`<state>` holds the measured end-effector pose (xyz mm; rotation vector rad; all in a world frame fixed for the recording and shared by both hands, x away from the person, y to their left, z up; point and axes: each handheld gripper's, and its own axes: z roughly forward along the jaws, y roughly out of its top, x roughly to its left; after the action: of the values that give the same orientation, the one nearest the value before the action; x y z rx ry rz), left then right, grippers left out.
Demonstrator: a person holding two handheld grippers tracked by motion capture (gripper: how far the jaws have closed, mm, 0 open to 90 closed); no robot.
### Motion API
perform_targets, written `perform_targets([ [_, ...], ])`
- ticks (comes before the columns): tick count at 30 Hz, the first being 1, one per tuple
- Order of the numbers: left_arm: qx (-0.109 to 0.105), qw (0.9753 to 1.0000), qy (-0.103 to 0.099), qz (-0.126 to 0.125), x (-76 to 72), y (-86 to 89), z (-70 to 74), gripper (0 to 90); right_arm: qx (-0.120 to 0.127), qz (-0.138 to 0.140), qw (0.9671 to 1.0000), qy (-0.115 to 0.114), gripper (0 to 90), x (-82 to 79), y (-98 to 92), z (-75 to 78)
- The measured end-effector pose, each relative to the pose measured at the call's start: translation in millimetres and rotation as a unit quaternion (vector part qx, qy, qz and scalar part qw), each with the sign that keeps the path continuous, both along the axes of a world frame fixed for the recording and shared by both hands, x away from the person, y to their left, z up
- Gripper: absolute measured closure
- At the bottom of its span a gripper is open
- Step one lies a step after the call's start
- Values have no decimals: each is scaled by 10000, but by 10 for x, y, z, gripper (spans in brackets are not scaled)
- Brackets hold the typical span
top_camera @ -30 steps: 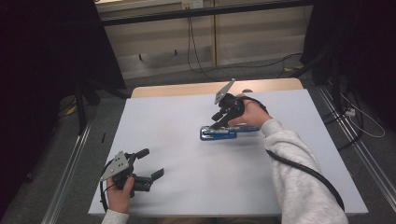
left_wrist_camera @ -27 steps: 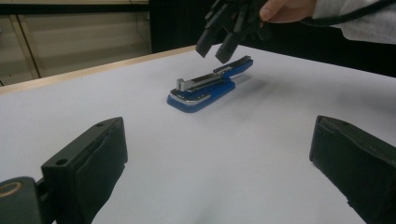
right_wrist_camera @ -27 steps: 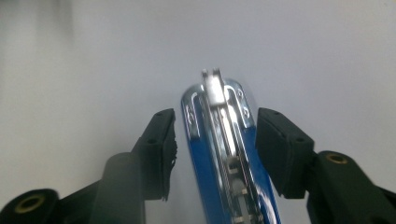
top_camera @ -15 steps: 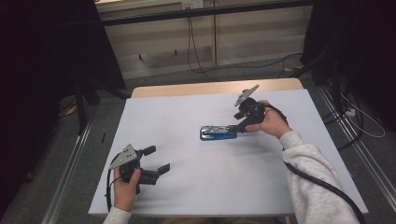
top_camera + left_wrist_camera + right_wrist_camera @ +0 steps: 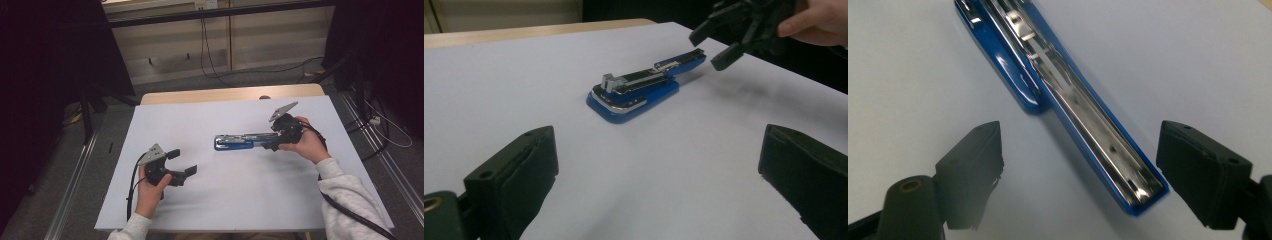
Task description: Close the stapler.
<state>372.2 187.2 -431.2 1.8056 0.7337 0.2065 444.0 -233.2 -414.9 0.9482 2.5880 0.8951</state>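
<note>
A blue stapler (image 5: pixel 240 142) lies opened out flat on the white table top (image 5: pixel 240 200), its metal staple channel facing up. My right gripper (image 5: pixel 274 140) is open at the stapler's right end. In the right gripper view the tip of the stapler (image 5: pixel 1083 110) arm lies between the two pads of my right gripper (image 5: pixel 1080 135), touching neither. My left gripper (image 5: pixel 182 162) stands open near the front left, well apart from the stapler. The left gripper view looks between the open pads of my left gripper (image 5: pixel 656 145) toward the stapler (image 5: pixel 639 92) and the right gripper (image 5: pixel 719 42) beyond it.
A wooden table edge (image 5: pixel 225 94) shows behind the white sheet. Metal rails (image 5: pixel 75 200) run along both sides of the table. Cables (image 5: pixel 210 55) lie on the floor at the back, and dark frames stand at left and right.
My right gripper has drawn back to the right along the stapler to its end. My left gripper has shifted a little right and toward the stapler.
</note>
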Motion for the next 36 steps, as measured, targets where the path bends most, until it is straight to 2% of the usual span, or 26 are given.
perform_targets([
  [1, 49, 10000, 3, 36, 22, -32, -3, 27, 0, 0, 10000, 0, 188, 0, 0, 0],
  [2, 124, 9999, 76, 86, 66, -88, -5, 27, 90, -125, 9999, -43, 228, -47, -61, 2],
  [4, 157, 9994, 162, 245, 116, -151, -7, 35, 137, -278, 9995, -44, 268, -87, -118, 1],
  [5, 157, 9994, 162, 245, 116, -151, -7, 44, 137, -278, 9995, -44, 268, -87, -118, 1],
  [6, 169, 9990, 215, 345, 170, -198, -9, 56, 101, -477, 9988, -69, 329, -133, -200, -17],
  [8, 208, 9986, 263, 400, 208, -220, -9, 123, 133, -674, 9976, -66, 392, -168, -281, -43],
  [9, 239, 9983, 279, 446, 231, -231, -11, 123, 133, -674, 9976, -66, 392, -168, -281, -43],
  [11, 340, 9972, 376, 545, 303, -284, -33, 244, 244, -880, 9958, -38, 520, -200, -354, -78],
  [12, 394, 9965, 395, 629, 333, -306, -52, 284, 178, -940, 9954, -62, 565, -213, -379, -92],
  [13, 460, 9956, 444, 679, 368, -331, -70, 399, 126, -1104, 9937, -120, 654, -219, -408, -121],
  [14, 528, 9950, 488, 697, 405, -353, -86, 399, 126, -1104, 9937, -120, 654, -219, -408, -121],
  [15, 511, 9944, 542, 746, 441, -375, -102, 423, 183, -1148, 9932, -114, 714, -218, -417, -137],
  [16, 534, 9933, 610, 827, 498, -410, -120, 524, 241, -1211, 9923, -84, 779, -207, -409, -174],
  [17, 534, 9933, 610, 827, 498, -410, -120, 556, 241, -1211, 9923, -84, 779, -207, -409, -174],
  [18, 499, 9922, 630, 953, 536, -435, -142, 556, 238, -1207, 9924, -76, 808, -203, -401, -187],
  [19, 595, 9911, 676, 977, 571, -457, -157, 648, 193, -1194, 9926, 39, 858, -188, -380, -231],
  [21, 761, 9896, 753, 966, 639, -512, -206, 656, 177, -1181, 9928, 88, 863, -177, -374, -253],
  [22, 741, 9895, 802, 951, 689, -550, -250, 741, 149, -1138, 9933, 102, 881, -163, -358, -294],
  [24, 739, 9890, 829, 974, 719, -578, -278, 765, 121, -1121, 9936, 121, 884, -157, -355, -306],
  [26, 917, 9873, 918, 921, 773, -638, -307, 813, 106, -1104, 9938, 118, 895, -143, -344, -332],
  [28, 949, 9879, 936, 788, 816, -708, -327, 827, 185, -1129, 9933, 148, 900, -131, -338, -345],
  [29, 1149, 9864, 970, 669, 845, -787, -334, 842, 205, -1124, 9933, 149, 900, -122, -332, -348],
  [30, 1149, 9864, 970, 669, 845, -787, -334, 849, 205, -1124, 9933, 149, 900, -122, -332, -348],
  [31, 1218, 9855, 1020, 594, 868, -867, -343, 851, 221, -1111, 9935, 143, 900, -120, -324, -350],
  [36, 1250, 9854, 1027, 530, 921, -906, -341, 868, 230, -1088, 9937, 99, 900, -123, -302, -349],
])
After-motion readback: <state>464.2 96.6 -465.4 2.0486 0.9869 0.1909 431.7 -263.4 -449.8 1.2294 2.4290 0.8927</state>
